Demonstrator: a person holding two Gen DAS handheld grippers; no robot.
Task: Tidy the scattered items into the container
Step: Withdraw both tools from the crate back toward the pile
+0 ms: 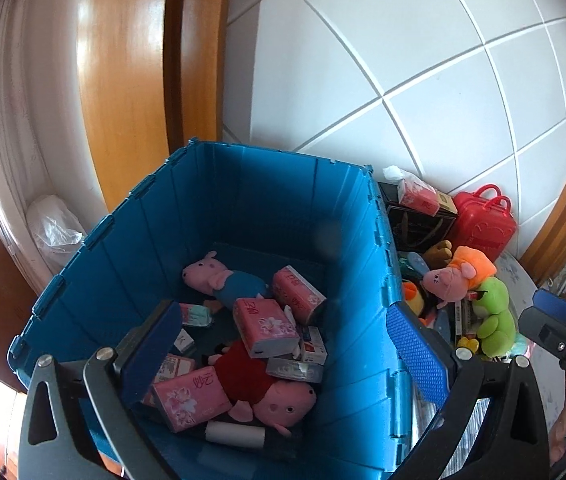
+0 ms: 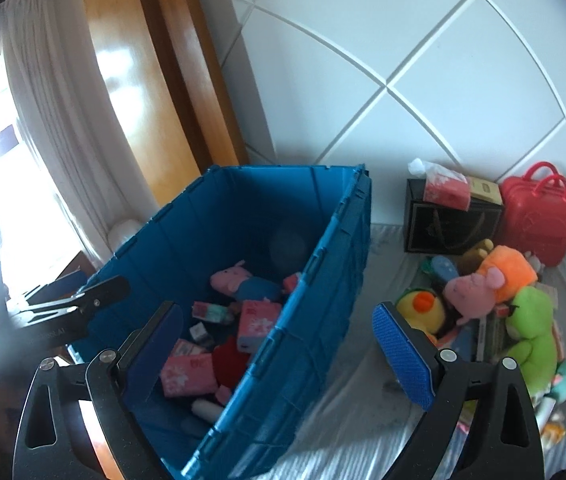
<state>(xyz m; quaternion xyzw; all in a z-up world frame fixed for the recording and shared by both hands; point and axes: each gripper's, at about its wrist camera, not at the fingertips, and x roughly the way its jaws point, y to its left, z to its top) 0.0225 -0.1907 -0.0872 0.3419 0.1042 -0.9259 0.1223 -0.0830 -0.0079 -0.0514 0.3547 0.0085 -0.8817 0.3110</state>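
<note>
The blue crate (image 1: 267,184) stands open under my left gripper (image 1: 283,348), whose jaws are open and empty above it. Inside lie a pig plush in blue (image 1: 219,276), a pig plush in red (image 1: 279,396), several pink tissue packs (image 1: 265,326) and a white roll (image 1: 235,434). My right gripper (image 2: 283,350) is open and empty, hanging over the crate's right wall (image 2: 291,360). To its right is a heap of toys: a pink pig with orange (image 2: 479,288), a green plush (image 2: 531,328) and a yellow duck (image 2: 419,308).
Behind the heap stand a red toy suitcase (image 2: 539,216) and a black box (image 2: 451,224) with a tissue pack on top, against a white tiled wall. A wooden door frame (image 2: 171,80) and a white curtain (image 2: 55,100) rise left of the crate. The toys lie on pale patterned cloth (image 2: 363,400).
</note>
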